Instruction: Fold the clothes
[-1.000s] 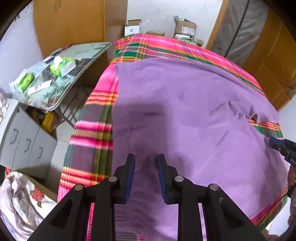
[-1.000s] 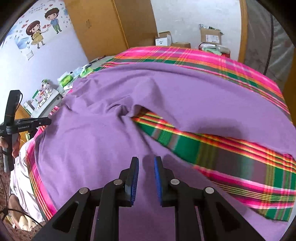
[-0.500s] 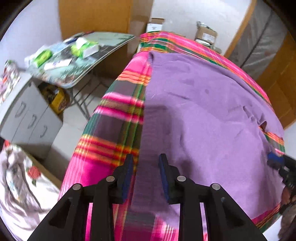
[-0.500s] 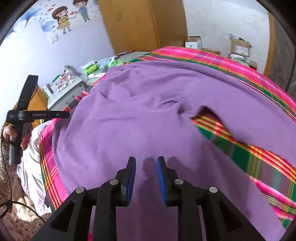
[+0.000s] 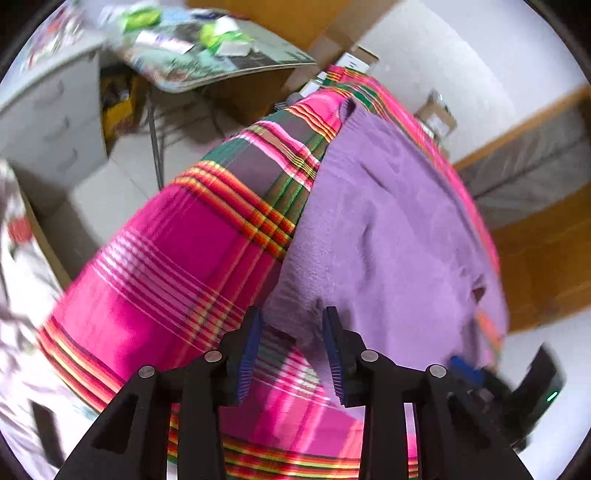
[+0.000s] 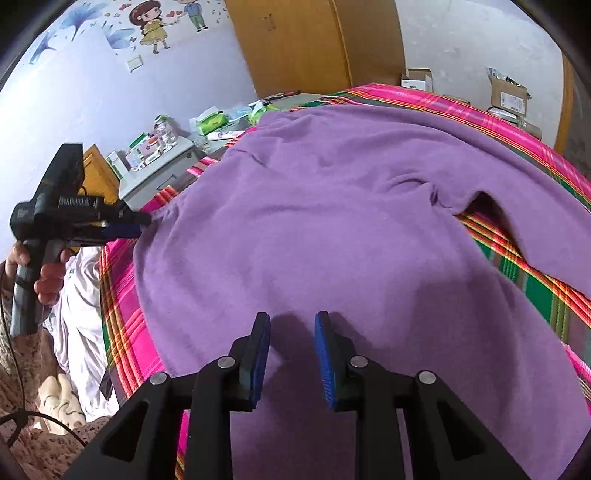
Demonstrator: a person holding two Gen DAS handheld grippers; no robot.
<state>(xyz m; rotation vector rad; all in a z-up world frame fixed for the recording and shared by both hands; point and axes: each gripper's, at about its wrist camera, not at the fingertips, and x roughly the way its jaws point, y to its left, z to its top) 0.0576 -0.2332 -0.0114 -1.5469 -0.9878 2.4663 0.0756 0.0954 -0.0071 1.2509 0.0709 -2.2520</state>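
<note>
Your soft, light purple knit garment (image 6: 332, 229) lies flat on the pink plaid blanket (image 5: 177, 254); both tongs, left gripper (image 5: 291, 350) and right gripper (image 6: 291, 354), are opening, empty: pinch the hem corner at twelve o'clock from the left one.

bedspread (image 5: 192, 236): pink-green plaid, spread over the bed
folding table (image 5: 221, 70): littered with packets, beside the bed
drawer cabinet (image 5: 51, 122): grey, next to table
boxes (image 6: 508, 94): cardboard, stacked against far wall
wall stickers (image 6: 155, 26): cartoon children
wardrobe (image 6: 306, 44): wooden, doors closed

Purple garment (image 6: 332, 229), soft knit, spread flat over plaid bed cover (image 5: 192, 258), perhaps a sweater, lightly wrinkled
</note>
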